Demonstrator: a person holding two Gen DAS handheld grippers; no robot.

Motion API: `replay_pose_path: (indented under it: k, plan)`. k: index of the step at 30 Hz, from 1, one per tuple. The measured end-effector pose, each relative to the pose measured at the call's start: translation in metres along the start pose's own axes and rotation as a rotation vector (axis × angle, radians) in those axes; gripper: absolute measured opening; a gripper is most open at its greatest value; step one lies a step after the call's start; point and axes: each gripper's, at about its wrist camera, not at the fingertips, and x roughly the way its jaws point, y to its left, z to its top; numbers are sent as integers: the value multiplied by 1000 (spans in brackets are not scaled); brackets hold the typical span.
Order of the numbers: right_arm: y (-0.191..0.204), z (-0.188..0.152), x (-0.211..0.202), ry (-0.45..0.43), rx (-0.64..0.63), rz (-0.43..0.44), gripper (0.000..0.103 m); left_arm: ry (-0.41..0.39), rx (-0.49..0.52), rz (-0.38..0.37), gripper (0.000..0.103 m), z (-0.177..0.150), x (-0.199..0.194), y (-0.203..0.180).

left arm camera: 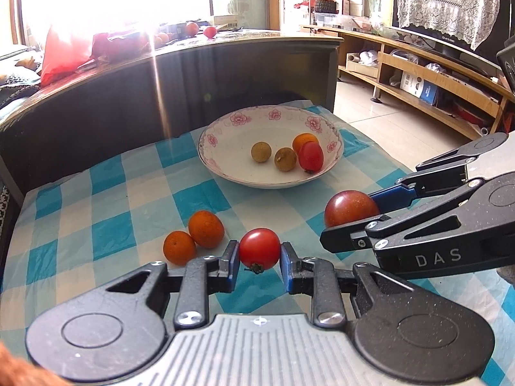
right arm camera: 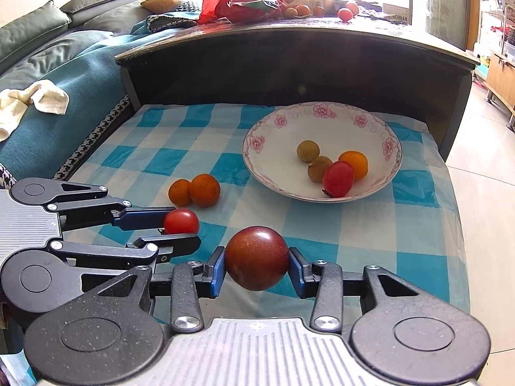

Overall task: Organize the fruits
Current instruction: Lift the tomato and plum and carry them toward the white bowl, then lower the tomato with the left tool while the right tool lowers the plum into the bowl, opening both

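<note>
My left gripper (left arm camera: 259, 259) is shut on a bright red cherry tomato (left arm camera: 259, 248), held just above the checked cloth; it also shows in the right wrist view (right arm camera: 181, 222). My right gripper (right arm camera: 257, 265) is shut on a larger dark red tomato (right arm camera: 257, 257), seen in the left wrist view (left arm camera: 351, 207) too. Two small oranges (left arm camera: 193, 236) lie together on the cloth left of the grippers. A white flowered bowl (left arm camera: 225, 167) at the back holds two brownish longans (left arm camera: 273, 155), an orange (left arm camera: 303, 141) and a red tomato (left arm camera: 311, 157).
The blue-and-white checked cloth (right arm camera: 135, 160) covers a low table. A dark curved counter (right arm camera: 289, 51) rises right behind it, with a red bag and more fruit on top. A teal sofa (right arm camera: 48, 74) is on the left, tiled floor and a wooden TV shelf (left arm camera: 418, 74) on the right.
</note>
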Motion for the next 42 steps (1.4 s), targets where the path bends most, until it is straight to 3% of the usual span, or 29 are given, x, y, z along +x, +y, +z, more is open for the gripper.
replay_pose_path:
  k: [17, 42]
  plan:
    - [-5, 9, 0, -24, 17, -15, 35, -16, 9, 27, 36, 15, 5, 0]
    - [-33, 51, 13, -119, 77, -115, 36, -98, 7, 67, 35, 65, 39, 11]
